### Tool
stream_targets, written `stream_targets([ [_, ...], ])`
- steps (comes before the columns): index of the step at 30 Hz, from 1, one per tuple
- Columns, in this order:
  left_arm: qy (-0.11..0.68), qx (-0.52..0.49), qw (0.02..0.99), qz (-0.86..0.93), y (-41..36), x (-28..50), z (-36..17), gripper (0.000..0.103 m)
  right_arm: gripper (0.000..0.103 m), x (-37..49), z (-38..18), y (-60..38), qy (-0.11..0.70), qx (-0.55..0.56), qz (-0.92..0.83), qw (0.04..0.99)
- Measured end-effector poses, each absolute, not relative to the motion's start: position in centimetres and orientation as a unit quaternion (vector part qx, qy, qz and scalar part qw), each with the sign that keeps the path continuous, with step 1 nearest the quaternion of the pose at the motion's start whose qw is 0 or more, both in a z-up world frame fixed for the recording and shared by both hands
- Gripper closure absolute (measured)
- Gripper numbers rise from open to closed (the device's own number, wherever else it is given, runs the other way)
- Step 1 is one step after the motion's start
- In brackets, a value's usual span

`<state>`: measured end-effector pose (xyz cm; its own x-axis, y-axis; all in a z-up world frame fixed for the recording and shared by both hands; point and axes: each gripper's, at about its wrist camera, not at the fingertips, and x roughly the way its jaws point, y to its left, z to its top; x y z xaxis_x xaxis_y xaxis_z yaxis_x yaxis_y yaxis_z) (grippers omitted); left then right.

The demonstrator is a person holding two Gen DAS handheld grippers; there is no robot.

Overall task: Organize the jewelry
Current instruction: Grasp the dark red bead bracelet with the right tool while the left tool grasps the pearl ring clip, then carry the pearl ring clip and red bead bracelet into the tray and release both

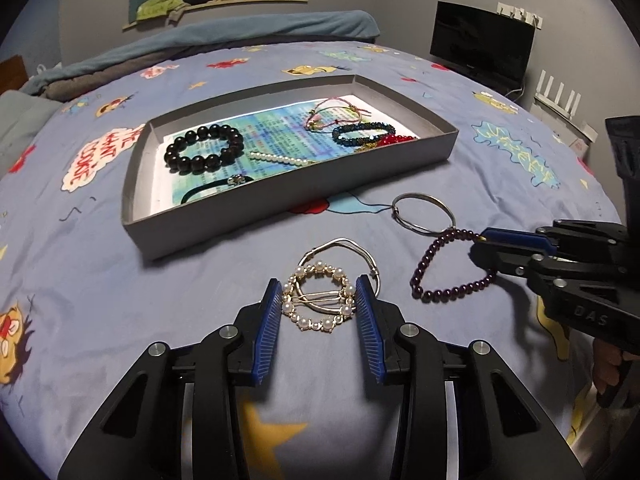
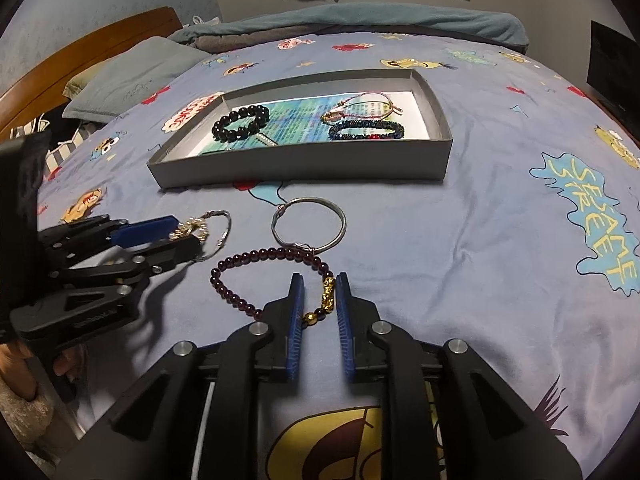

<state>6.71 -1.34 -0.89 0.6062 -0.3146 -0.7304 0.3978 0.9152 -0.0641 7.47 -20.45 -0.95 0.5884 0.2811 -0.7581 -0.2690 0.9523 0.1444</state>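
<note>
Blue ribbed fingers [image 1: 267, 312] of the left gripper [image 1: 318, 308] are seen on either side of a round gold hair clip studded with pearls [image 1: 318, 302]; whether the pads press it cannot be told. The clip is laid over a thin silver bangle [image 1: 340, 250] on the blue cartoon-print bedsheet [image 1: 100, 280], near the front wall of a shallow grey cardboard tray [image 1: 280, 216]. To the right, the right gripper [image 2: 319, 296] is parted slightly around the gold charm of a dark purple beaded bracelet [image 2: 240, 268], with a small gap visible at each pad. A plain silver ring bangle [image 2: 308, 222] is touched by the far side of that bracelet. In the right wrist view the clip is largely hidden behind the left gripper's fingers. Inside the tray, on a printed blue-green sheet, are held a black bead bracelet [image 1: 204, 148], a pearl bar clip [image 1: 276, 159], a black hair tie [image 1: 216, 189], pink cord bracelets [image 1: 336, 114], and a dark blue beaded bracelet [image 1: 360, 134] with something red beside it, hard to make out.
</note>
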Motion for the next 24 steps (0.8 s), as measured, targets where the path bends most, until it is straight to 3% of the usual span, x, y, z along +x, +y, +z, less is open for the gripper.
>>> stream_targets([
  [2,0.395,0.050,0.895,-0.200,-1.0,6.3,-0.5,0.064,0.096,7.3,-0.8,-20.4,0.420,0.006,0.154,0.894],
  [15,0.371,0.044,0.907,-0.195,1.3,5.7,3.0,0.064,0.097,6.1,5.0,-20.4,0.338,-0.013,0.178,0.924],
  [24,0.354,0.066,0.914,-0.185,2.0,9.7,5.6,0.064,0.097,9.6,9.3,-20.3,0.287,-0.027,0.166,0.943],
])
